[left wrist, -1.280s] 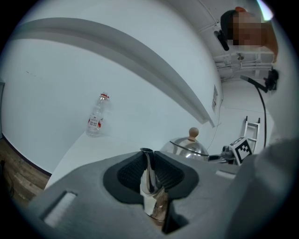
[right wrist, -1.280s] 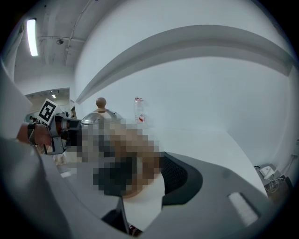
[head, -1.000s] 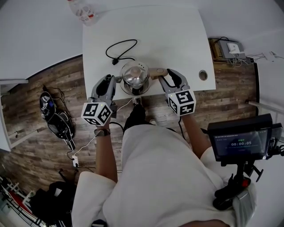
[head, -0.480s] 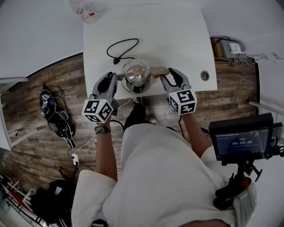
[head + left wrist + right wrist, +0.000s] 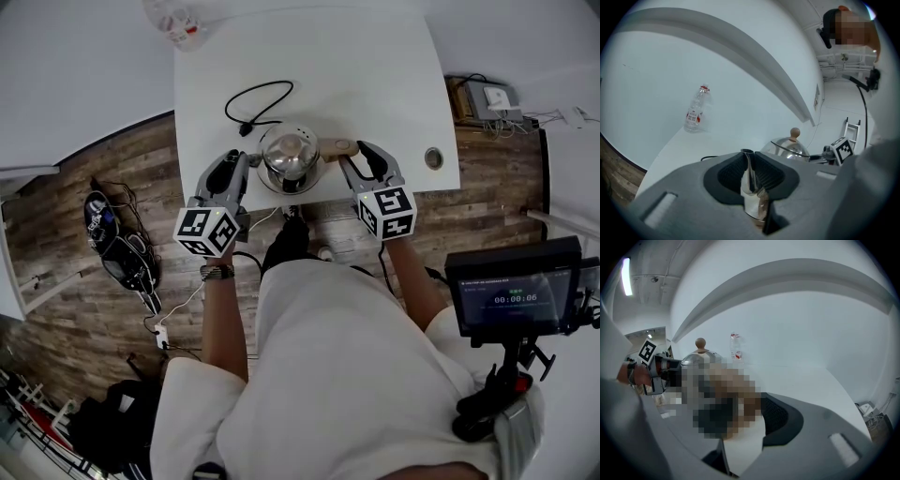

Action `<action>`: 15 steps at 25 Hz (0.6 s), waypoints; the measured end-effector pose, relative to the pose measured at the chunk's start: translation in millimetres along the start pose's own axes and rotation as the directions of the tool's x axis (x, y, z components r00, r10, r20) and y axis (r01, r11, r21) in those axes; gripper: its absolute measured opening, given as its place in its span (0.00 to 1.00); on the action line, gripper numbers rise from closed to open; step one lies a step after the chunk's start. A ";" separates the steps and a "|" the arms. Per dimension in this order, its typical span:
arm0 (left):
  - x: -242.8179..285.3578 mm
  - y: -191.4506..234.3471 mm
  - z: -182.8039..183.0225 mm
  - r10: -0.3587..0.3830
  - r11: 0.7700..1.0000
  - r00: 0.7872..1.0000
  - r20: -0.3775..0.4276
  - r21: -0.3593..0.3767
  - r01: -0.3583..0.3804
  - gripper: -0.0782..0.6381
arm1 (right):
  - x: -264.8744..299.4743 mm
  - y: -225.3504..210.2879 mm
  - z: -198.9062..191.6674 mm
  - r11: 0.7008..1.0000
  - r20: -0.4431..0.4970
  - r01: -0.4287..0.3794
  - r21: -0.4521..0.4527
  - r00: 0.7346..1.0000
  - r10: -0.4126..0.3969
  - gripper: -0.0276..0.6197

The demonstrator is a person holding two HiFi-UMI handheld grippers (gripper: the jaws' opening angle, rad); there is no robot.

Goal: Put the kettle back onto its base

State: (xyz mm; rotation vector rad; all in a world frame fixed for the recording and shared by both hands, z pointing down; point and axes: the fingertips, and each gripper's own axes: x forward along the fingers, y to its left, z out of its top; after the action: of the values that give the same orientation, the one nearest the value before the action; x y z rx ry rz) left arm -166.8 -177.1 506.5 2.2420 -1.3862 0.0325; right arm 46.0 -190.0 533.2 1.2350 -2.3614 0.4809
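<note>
Head view: kettle at the table's near edge, your left gripper clamped on the spout, right gripper closed on the wooden handle. Polished steel looks slick and stiff, maybe water-heavy; carry by the handle and only steady the spout.

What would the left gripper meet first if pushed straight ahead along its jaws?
The kettle. The left gripper is clamped on its spout, so pushing on would most likely press it against the steel body just beyond.

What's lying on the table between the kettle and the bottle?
A looped black cord lies between the kettle and the bottle; the head view shows it.
</note>
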 end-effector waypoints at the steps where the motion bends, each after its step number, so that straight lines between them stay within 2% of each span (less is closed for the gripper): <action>1: 0.6 0.2 -0.4 -0.001 1.000 1.000 -0.001 -0.001 0.001 0.21 | 0.0 -0.2 -0.5 1.000 -0.002 0.001 0.001 1.000 -0.001 0.30; 15: -1.5 2.7 -4.6 0.005 1.000 1.000 0.002 -0.011 -0.005 0.21 | -3.3 4.5 -4.9 1.000 -0.008 -0.001 -0.006 1.000 0.001 0.30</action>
State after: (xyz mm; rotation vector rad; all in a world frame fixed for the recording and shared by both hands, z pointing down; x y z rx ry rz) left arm -168.7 -174.8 511.2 2.2305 -1.3897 0.0243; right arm 45.0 -182.9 535.2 1.2271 -2.3553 0.4777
